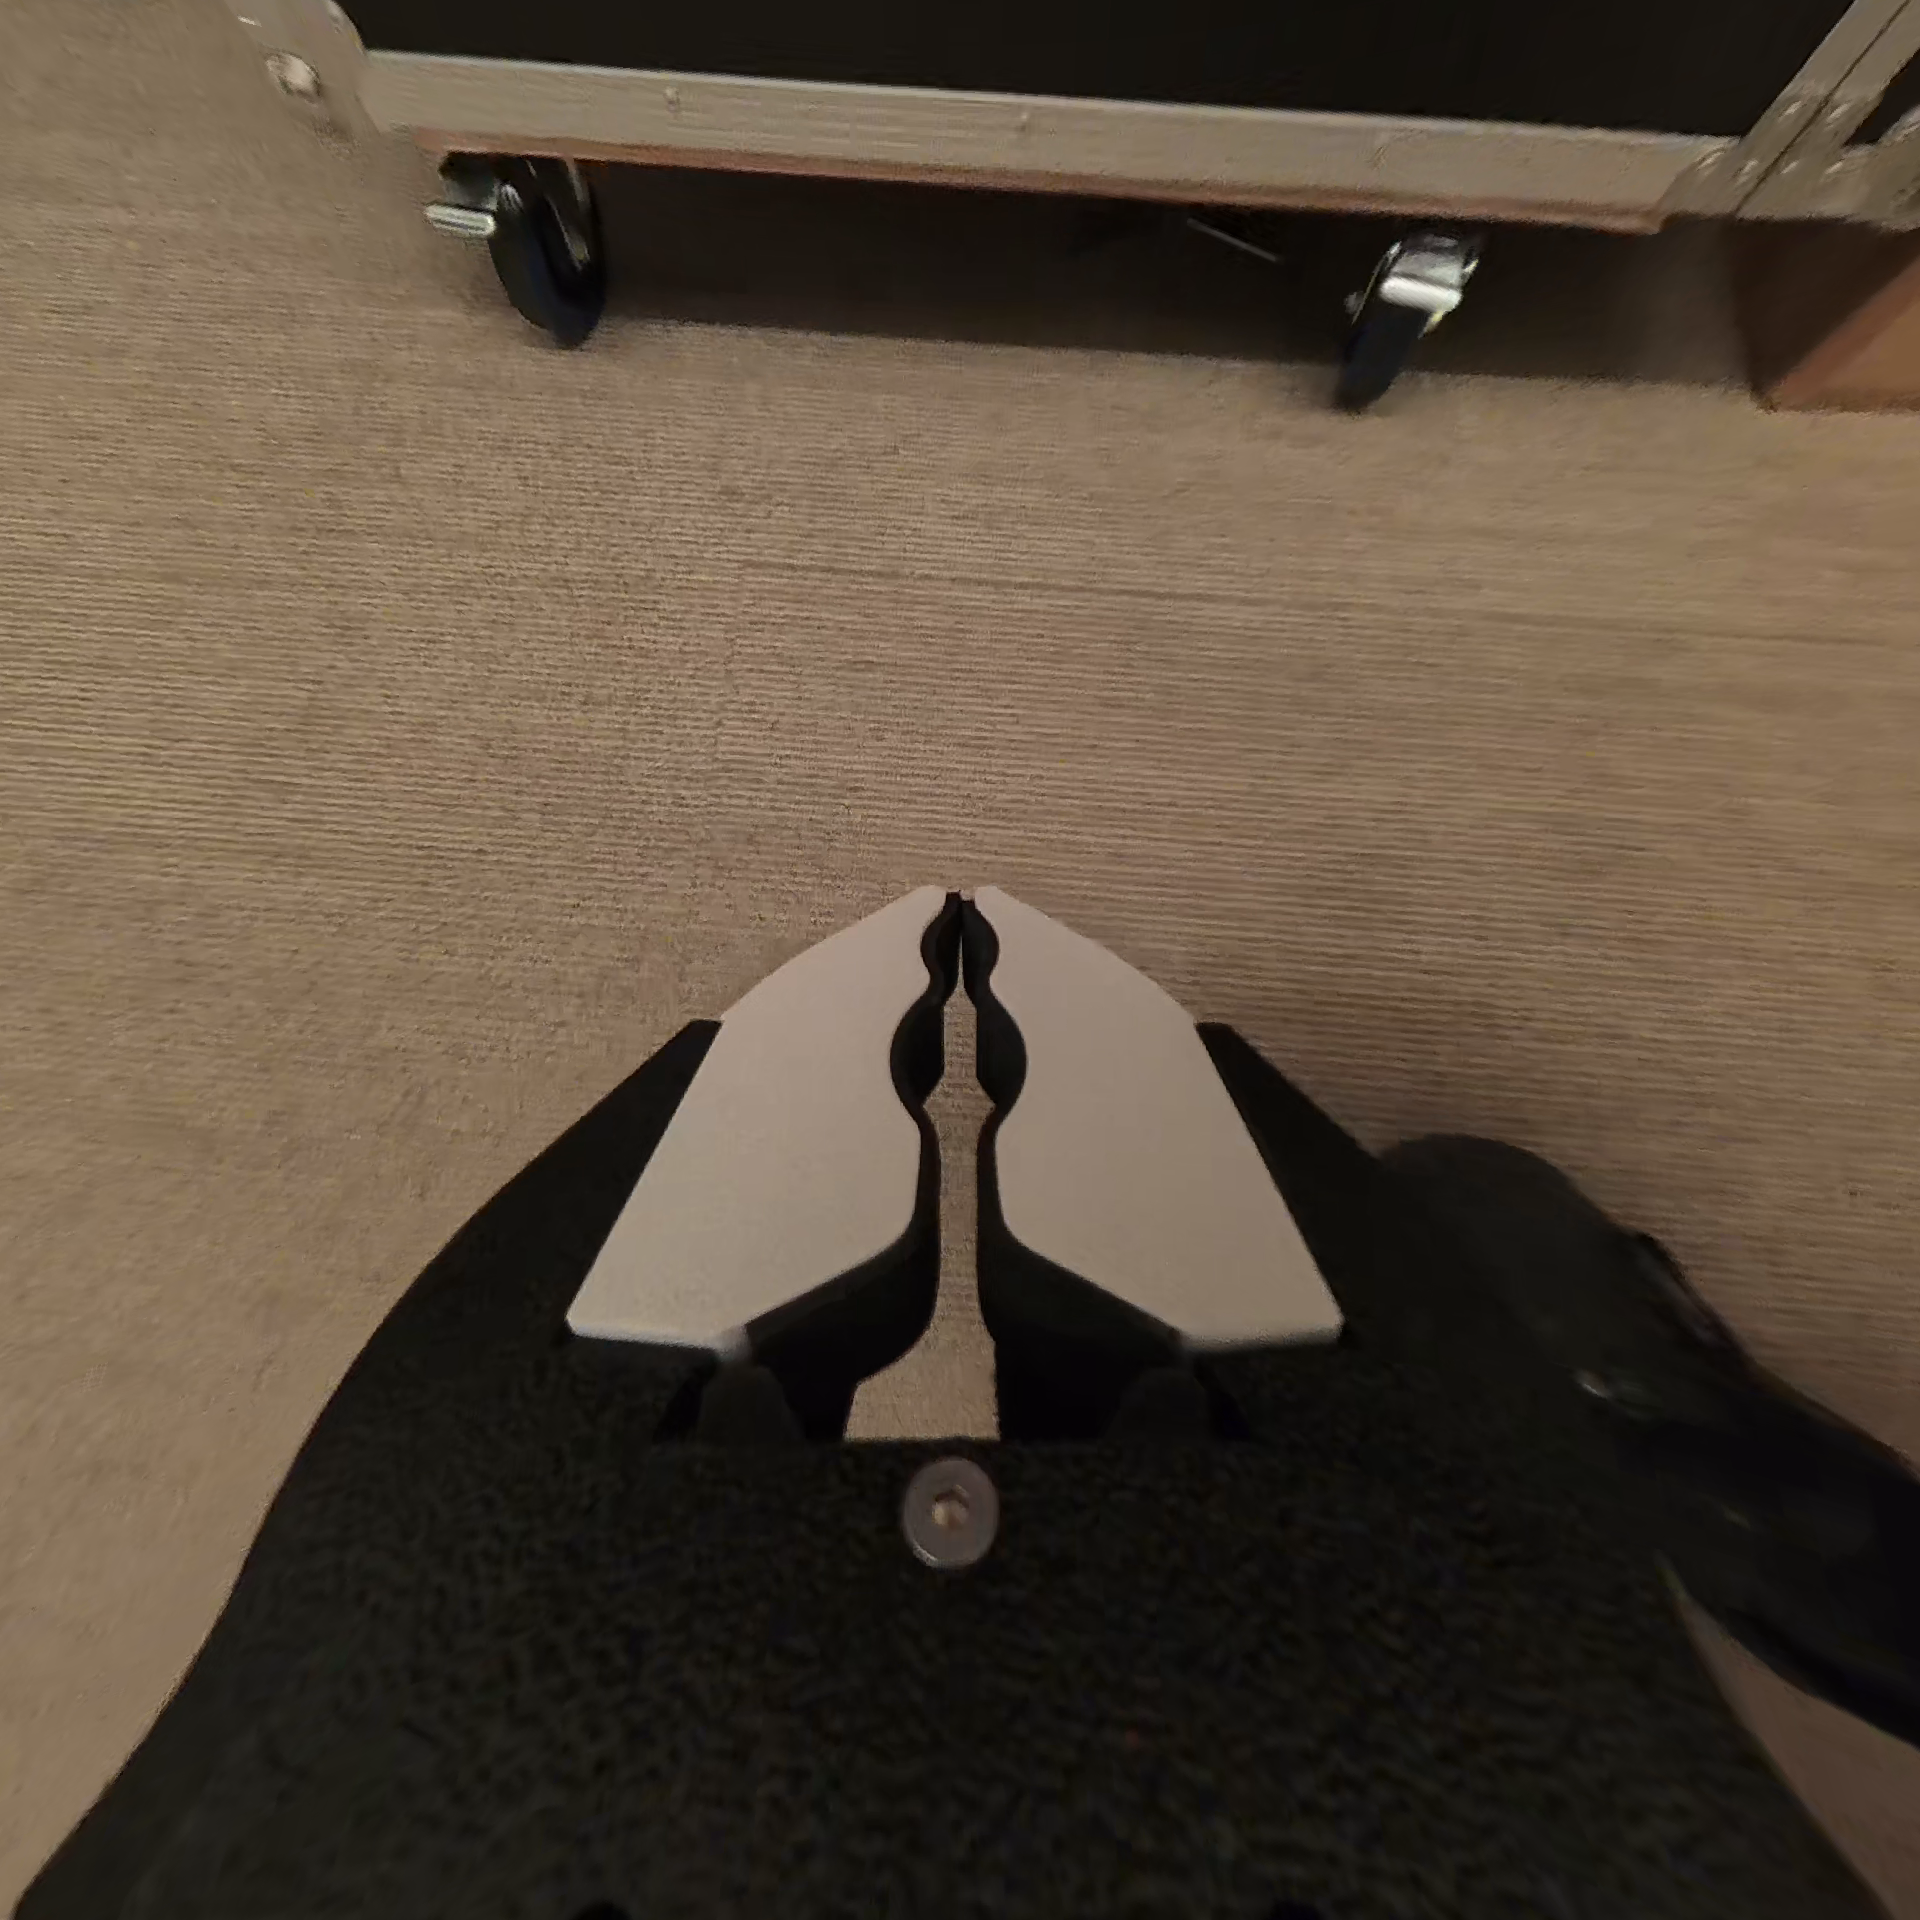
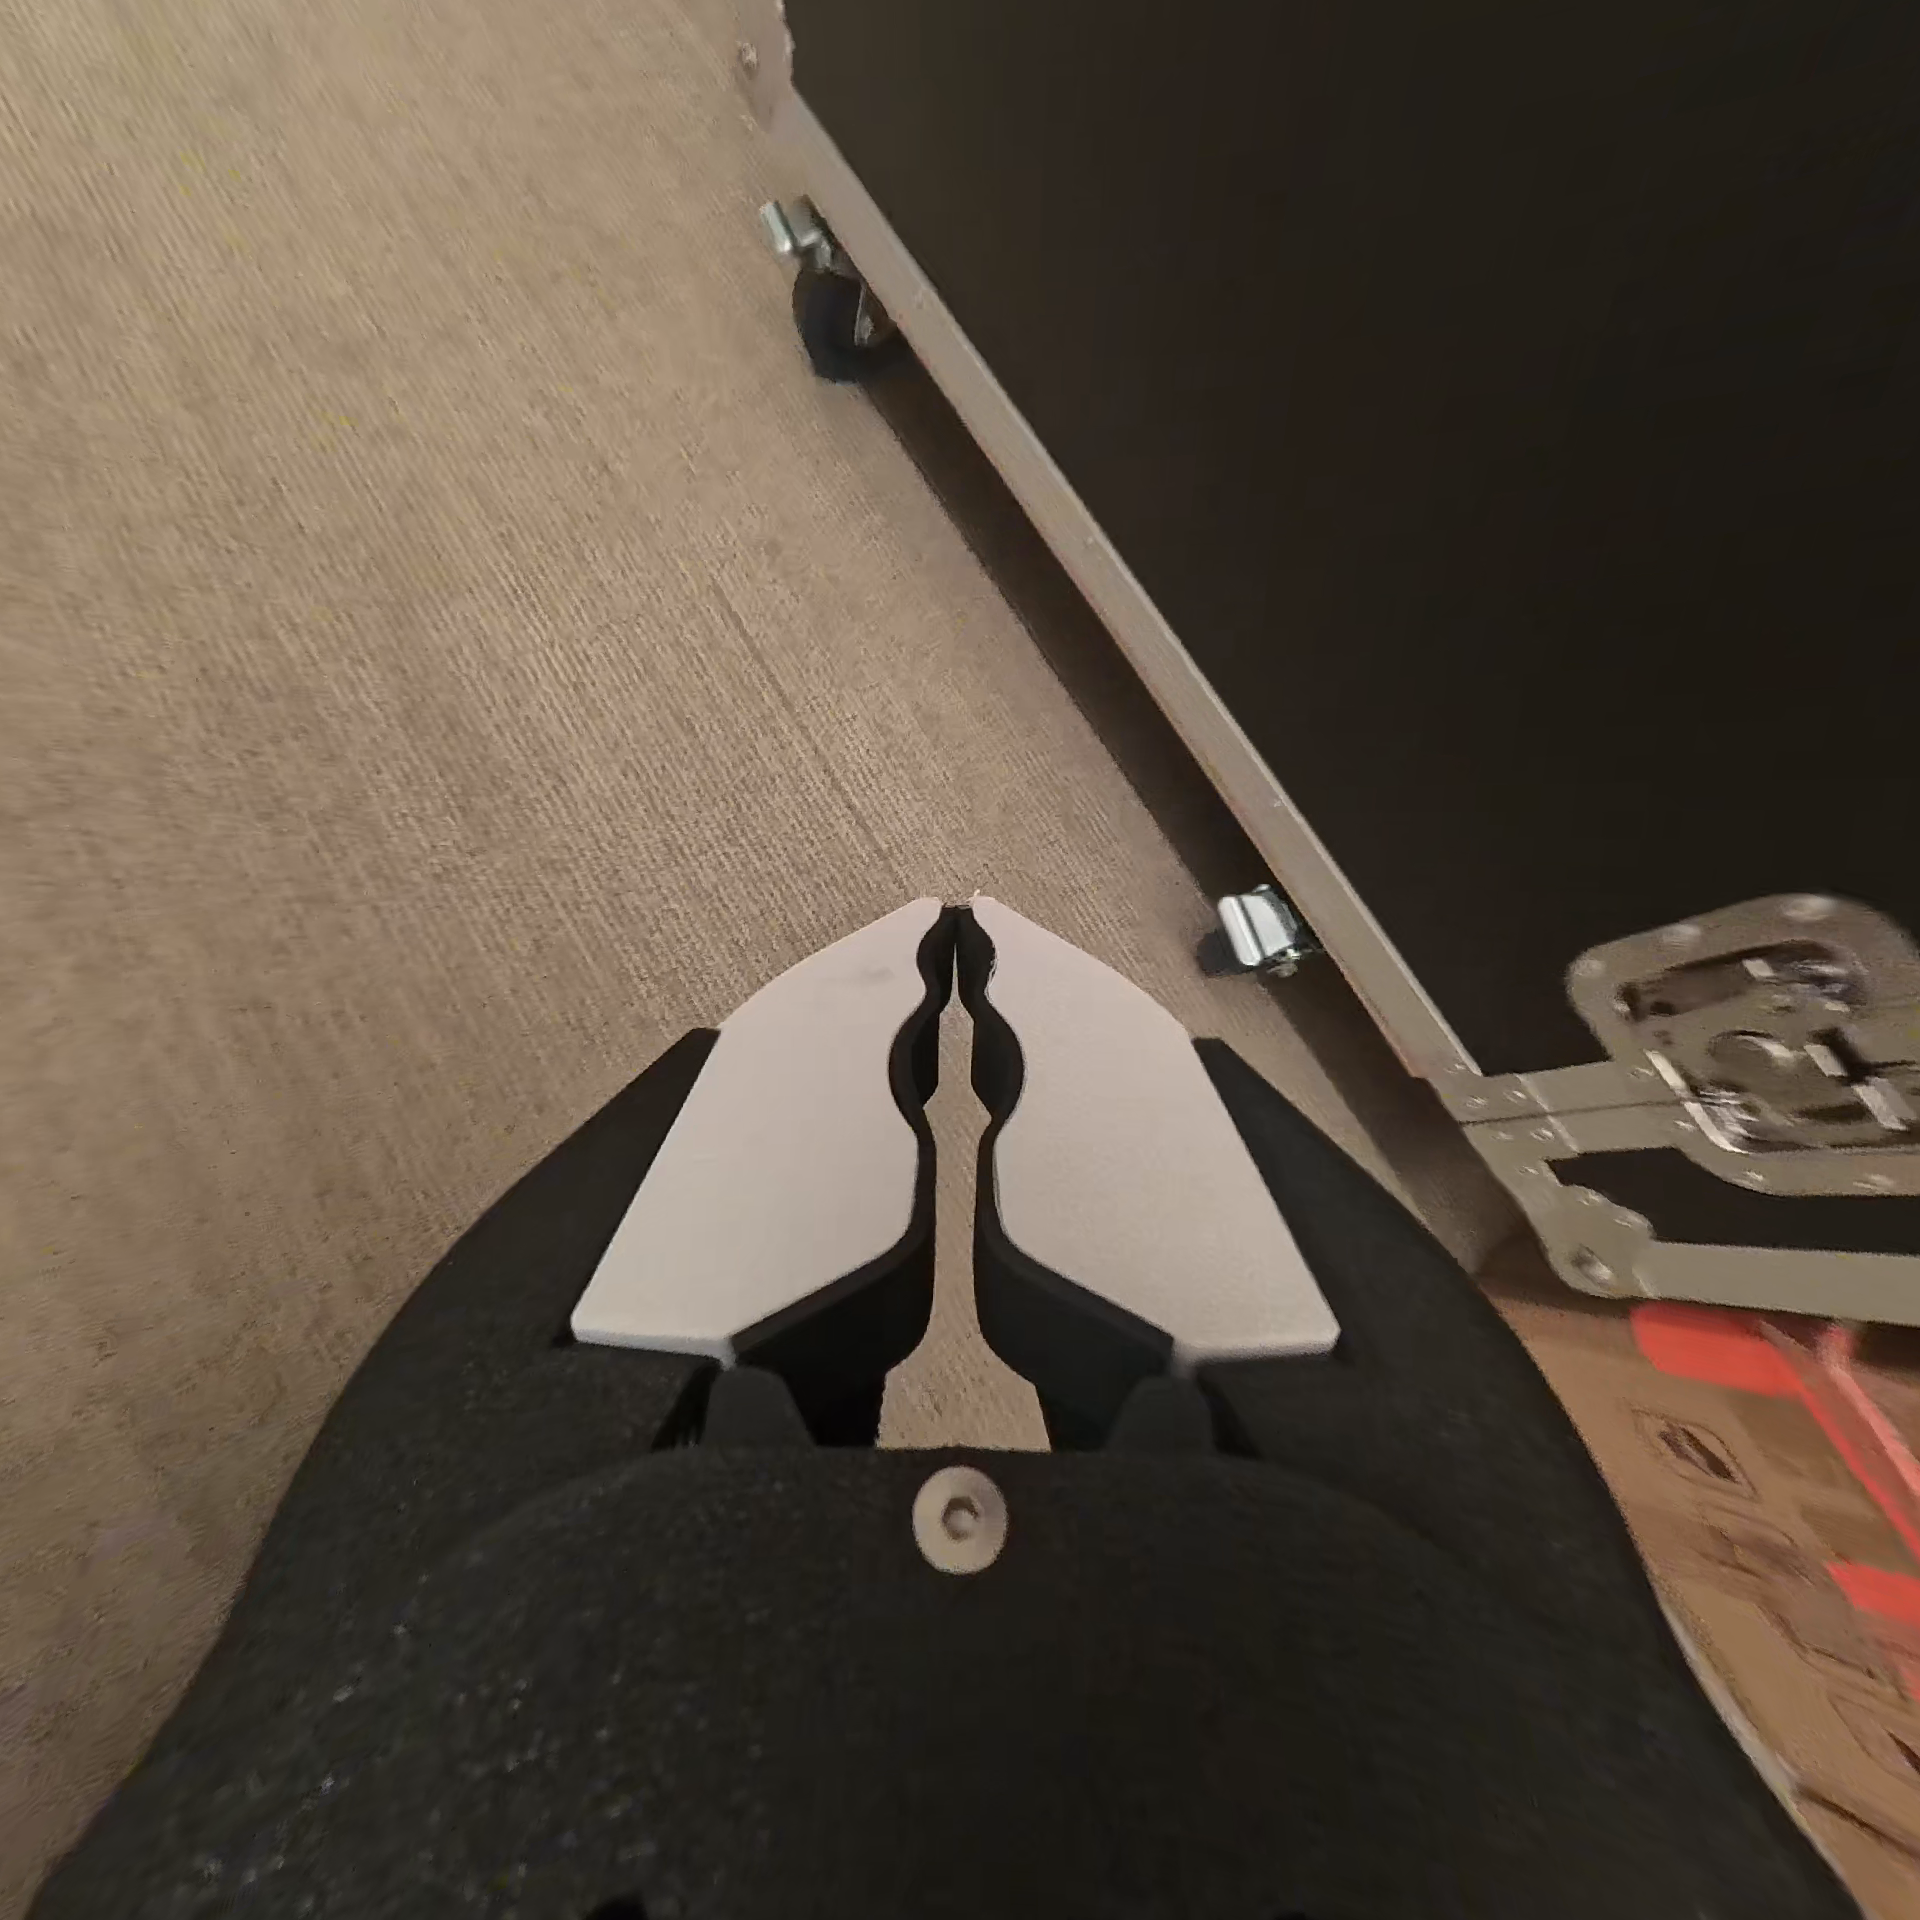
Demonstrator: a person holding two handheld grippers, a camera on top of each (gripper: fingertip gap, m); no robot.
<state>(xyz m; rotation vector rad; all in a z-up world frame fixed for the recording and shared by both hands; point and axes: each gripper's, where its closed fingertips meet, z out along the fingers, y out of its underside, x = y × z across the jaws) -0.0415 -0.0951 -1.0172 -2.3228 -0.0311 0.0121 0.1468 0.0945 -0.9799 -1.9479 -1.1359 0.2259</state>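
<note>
Left gripper (image 1: 959,896) closed, empty, above bare carpet (image 1: 623,675); wheeled case (image 1: 1018,125) ahead. Right gripper (image 2: 961,906) likewise closed, empty; case (image 2: 1091,582) ahead-right, cardboard box (image 2: 1714,1507) beside it. Nothing held to assess.

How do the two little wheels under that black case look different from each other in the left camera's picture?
The left caster shows a broad black tyre and a bolt jutting sideways; the right caster shows mostly its shiny metal bracket, its wheel seen edge-on. Both stand on the beige carpet under the black flight case.

No legible writing anywhere; printed marks on the cardboard box (image 2: 1704,1538) too blurred.
</note>
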